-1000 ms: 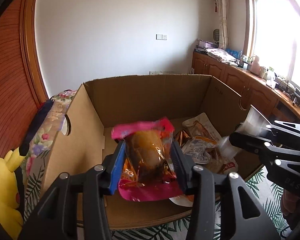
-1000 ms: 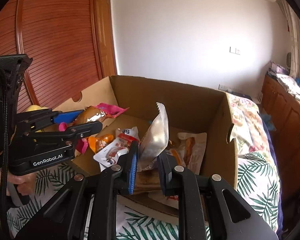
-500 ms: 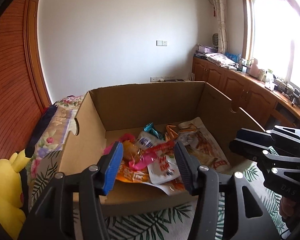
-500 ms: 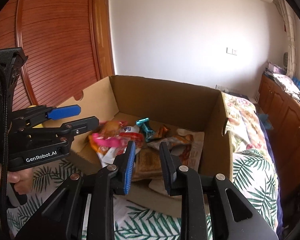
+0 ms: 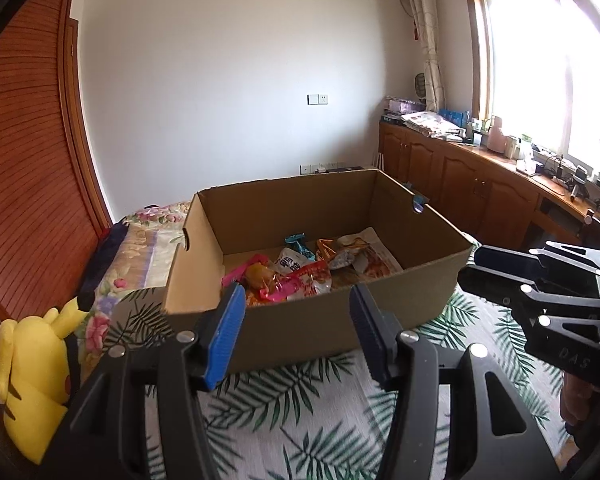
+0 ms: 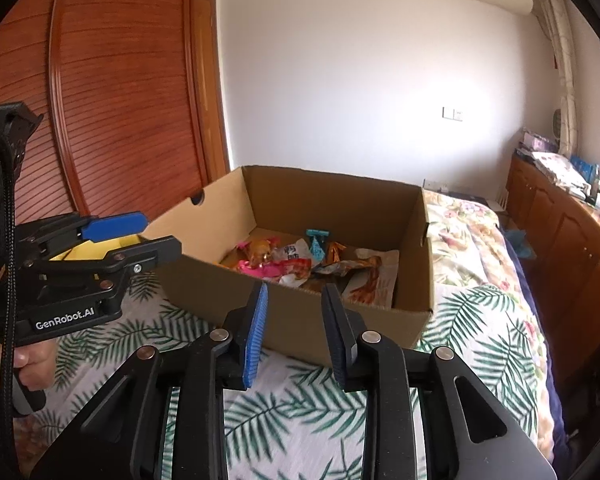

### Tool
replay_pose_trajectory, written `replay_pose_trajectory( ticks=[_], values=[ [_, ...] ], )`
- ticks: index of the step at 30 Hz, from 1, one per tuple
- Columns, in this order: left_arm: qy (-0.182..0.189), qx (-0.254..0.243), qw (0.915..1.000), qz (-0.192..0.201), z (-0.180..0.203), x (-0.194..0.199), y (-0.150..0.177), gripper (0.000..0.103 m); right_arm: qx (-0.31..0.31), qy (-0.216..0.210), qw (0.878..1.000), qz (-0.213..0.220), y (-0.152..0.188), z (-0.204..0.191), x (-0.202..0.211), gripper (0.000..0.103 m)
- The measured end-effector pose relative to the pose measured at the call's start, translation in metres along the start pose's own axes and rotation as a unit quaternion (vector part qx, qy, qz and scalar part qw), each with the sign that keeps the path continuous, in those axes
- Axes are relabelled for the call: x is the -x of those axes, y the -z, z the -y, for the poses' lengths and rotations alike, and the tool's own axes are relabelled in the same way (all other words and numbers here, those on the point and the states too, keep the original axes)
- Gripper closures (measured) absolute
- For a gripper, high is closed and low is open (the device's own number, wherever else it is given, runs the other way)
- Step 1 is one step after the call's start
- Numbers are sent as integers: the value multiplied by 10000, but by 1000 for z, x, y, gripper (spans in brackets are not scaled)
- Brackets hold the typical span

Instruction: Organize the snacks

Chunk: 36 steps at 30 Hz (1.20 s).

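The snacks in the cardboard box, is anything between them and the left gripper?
Yes: the box's near wall stands between the open, empty left gripper and the snack packets on the floor of the box. The top is open, so reaching over clears it.

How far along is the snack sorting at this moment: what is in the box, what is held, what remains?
Done: a pile of snack packets lies inside the cardboard box on the leaf-print bedspread. In hand: nothing; the left gripper and right gripper are open and empty, jaws just opening. Left: no loose snacks show outside the box, so little or nothing visible remains.
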State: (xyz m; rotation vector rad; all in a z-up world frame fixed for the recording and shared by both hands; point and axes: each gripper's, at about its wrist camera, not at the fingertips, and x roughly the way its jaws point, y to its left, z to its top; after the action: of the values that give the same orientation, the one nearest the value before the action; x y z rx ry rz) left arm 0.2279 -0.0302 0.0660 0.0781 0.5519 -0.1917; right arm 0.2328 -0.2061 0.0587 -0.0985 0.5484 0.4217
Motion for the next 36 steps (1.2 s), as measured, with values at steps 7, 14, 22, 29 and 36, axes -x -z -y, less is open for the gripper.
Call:
replay_pose_trajectory(
  ticks=[7,14,22,29,36],
  values=[
    [16,18,10000,37,10,35,16,44,-29,144,9998,102,11,-8,33,69],
    [-32,7,10000,87,20,65,32,37,-180,230,9993,240,24,-14,64,53],
    [-107,193,9992,325,27,95,47,23,-272,474,9978,377,37,-19,94,28],
    [-182,252,9982,519,34,119,57,9,-376,648,9958,528,49,-19,118,9],
    [-354,181,9973,619,42,135,67,6,-354,752,9949,575,56,-21,131,1]
  ],
)
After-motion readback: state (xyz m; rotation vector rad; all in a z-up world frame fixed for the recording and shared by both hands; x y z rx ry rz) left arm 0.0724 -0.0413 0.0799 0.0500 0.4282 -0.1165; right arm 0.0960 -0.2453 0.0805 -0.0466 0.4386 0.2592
